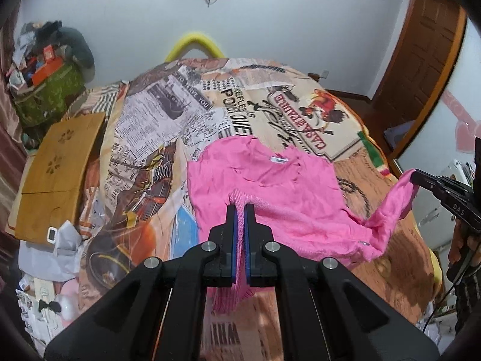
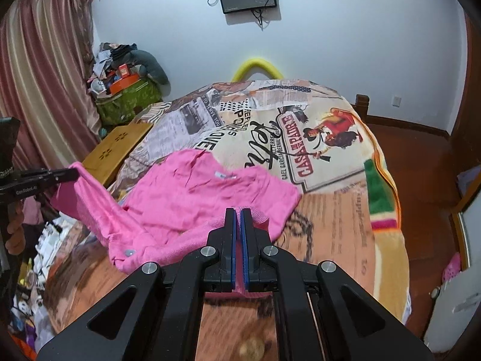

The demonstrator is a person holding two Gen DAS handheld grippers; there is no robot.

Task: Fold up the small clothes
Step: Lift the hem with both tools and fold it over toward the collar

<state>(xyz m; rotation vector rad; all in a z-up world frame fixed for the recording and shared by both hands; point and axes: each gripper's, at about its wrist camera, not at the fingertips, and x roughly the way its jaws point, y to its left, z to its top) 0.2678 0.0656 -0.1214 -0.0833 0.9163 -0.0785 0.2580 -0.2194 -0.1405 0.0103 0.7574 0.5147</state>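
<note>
A small pink garment (image 1: 270,180) lies partly spread on the printed bedspread (image 1: 168,126), with a white label near its collar. My left gripper (image 1: 240,207) is shut on its ribbed near edge and lifts it. My right gripper (image 2: 238,210) is shut on the other end of the same edge of the garment (image 2: 210,192). Each gripper shows in the other view, holding a raised pink corner: the right gripper (image 1: 416,177) at the right, the left gripper (image 2: 75,174) at the left. The cloth hangs stretched between them above the bed.
A wooden lap table (image 1: 60,168) lies on the bed's left side. Clutter and a green bag (image 1: 48,96) stand by the curtain. A wooden door (image 1: 421,69) is at the right. A yellow foam arc (image 1: 195,45) rises behind the bed.
</note>
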